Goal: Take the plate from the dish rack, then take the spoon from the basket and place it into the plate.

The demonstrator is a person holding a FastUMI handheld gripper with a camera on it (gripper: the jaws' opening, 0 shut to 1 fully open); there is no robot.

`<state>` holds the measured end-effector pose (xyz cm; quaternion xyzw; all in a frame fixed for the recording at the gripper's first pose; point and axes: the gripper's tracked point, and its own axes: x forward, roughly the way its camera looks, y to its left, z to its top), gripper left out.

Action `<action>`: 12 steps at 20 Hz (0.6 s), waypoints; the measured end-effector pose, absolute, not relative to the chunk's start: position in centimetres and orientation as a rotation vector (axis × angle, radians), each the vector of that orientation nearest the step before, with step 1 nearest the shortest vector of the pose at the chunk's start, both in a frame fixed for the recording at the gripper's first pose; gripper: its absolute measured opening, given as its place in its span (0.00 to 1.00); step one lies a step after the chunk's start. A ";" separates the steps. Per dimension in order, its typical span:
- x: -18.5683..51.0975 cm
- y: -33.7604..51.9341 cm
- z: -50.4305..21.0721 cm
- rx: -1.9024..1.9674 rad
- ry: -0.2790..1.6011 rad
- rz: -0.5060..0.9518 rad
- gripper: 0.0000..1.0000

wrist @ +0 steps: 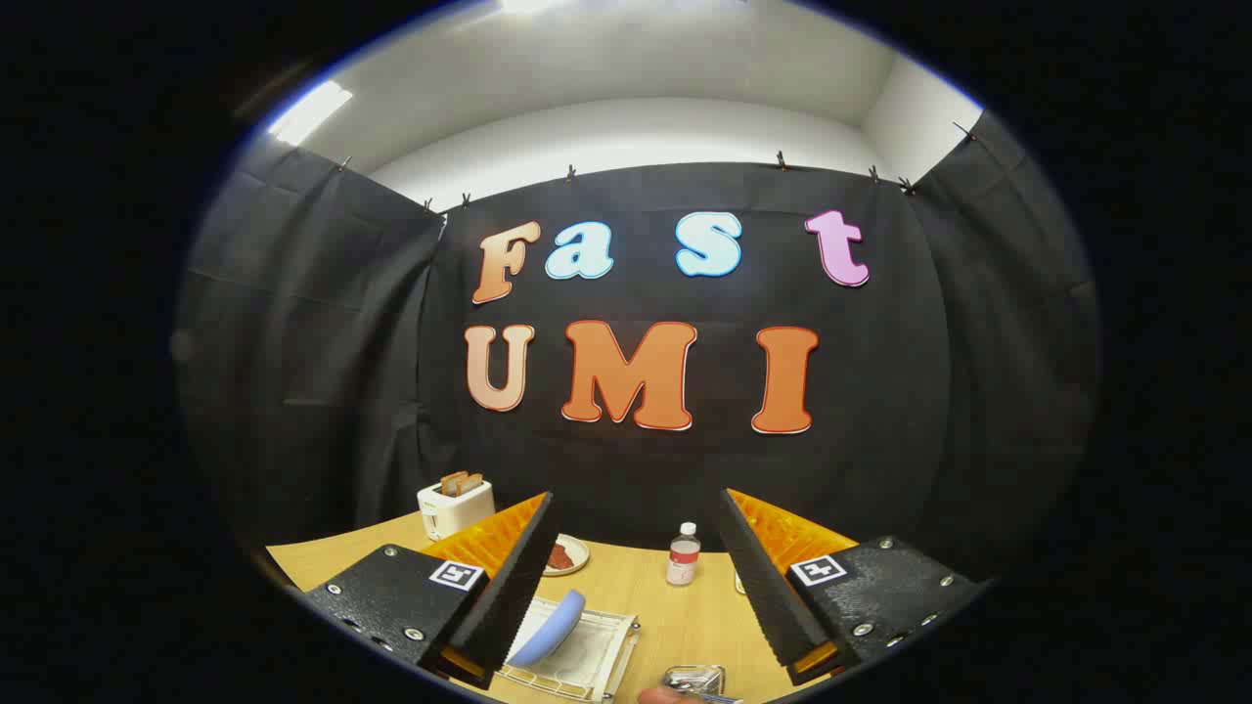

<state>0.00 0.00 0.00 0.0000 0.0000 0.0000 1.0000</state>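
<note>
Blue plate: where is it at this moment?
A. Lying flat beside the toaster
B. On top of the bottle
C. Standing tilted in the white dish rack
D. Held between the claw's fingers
C: the blue plate leans on edge in the white dish rack on the table, while the claw is open with nothing between its fingers.

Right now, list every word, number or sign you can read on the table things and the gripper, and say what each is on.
Bottle: the label is too small to read.
Gripper, open, holding nothing: a square marker on each finger's mount, a pattern, no words.
Toaster, plate, rack: no text to be seen.
</note>
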 end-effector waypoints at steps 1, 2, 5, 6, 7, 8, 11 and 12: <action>0.3 0.4 -0.1 0.010 0.006 0.008 0.98; 0.7 0.7 -0.1 0.014 0.012 0.009 0.98; 1.5 1.1 0.9 0.035 -0.002 -0.014 0.98; 1.8 1.2 1.5 0.045 -0.019 -0.021 0.98; 2.0 1.2 1.9 0.057 -0.033 -0.036 0.98; 2.3 1.2 2.1 0.066 -0.041 -0.041 0.98; 2.8 1.2 2.2 0.076 -0.039 -0.051 0.98; 2.8 1.1 2.1 0.077 -0.032 -0.054 0.98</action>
